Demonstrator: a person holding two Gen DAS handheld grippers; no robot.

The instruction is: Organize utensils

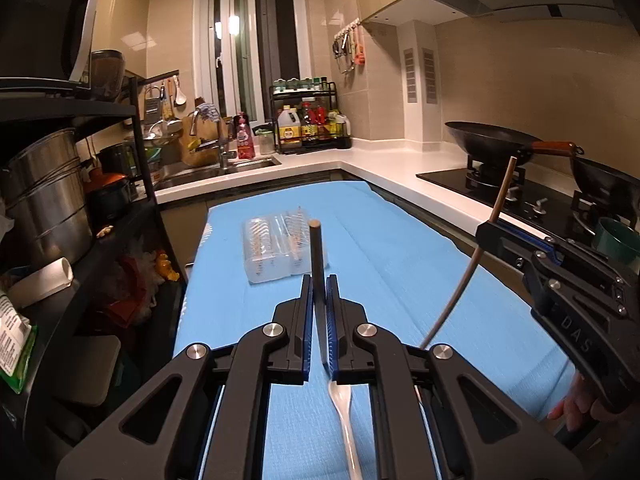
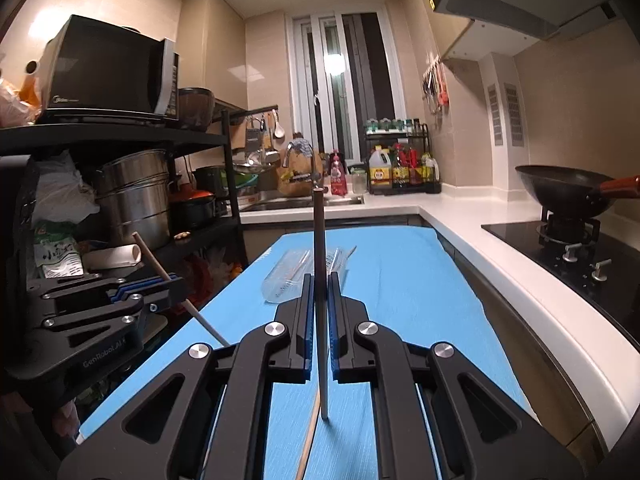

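My left gripper (image 1: pixel 320 296) is shut on a spoon with a wooden handle (image 1: pixel 316 256); its white bowl end (image 1: pixel 344 404) hangs below the jaws above the blue mat (image 1: pixel 400 248). The left gripper also shows in the right wrist view (image 2: pixel 168 284). My right gripper (image 2: pixel 320 292) is shut on a chopstick (image 2: pixel 319 248), held upright with its grey tip (image 2: pixel 325 400) near the mat. The right gripper also shows in the left wrist view (image 1: pixel 490 228). A second chopstick (image 2: pixel 308 440) lies on the mat under the right gripper. A clear plastic utensil tray (image 1: pixel 280 248) sits ahead on the mat (image 2: pixel 400 280).
A black shelf rack (image 1: pixel 100 200) with steel pots and a microwave (image 2: pixel 112 68) stands on the left. A white counter (image 1: pixel 380 168) with a gas hob and a wok (image 1: pixel 492 140) runs along the right. A sink (image 1: pixel 224 168) and a condiment rack (image 1: pixel 312 120) are at the back.
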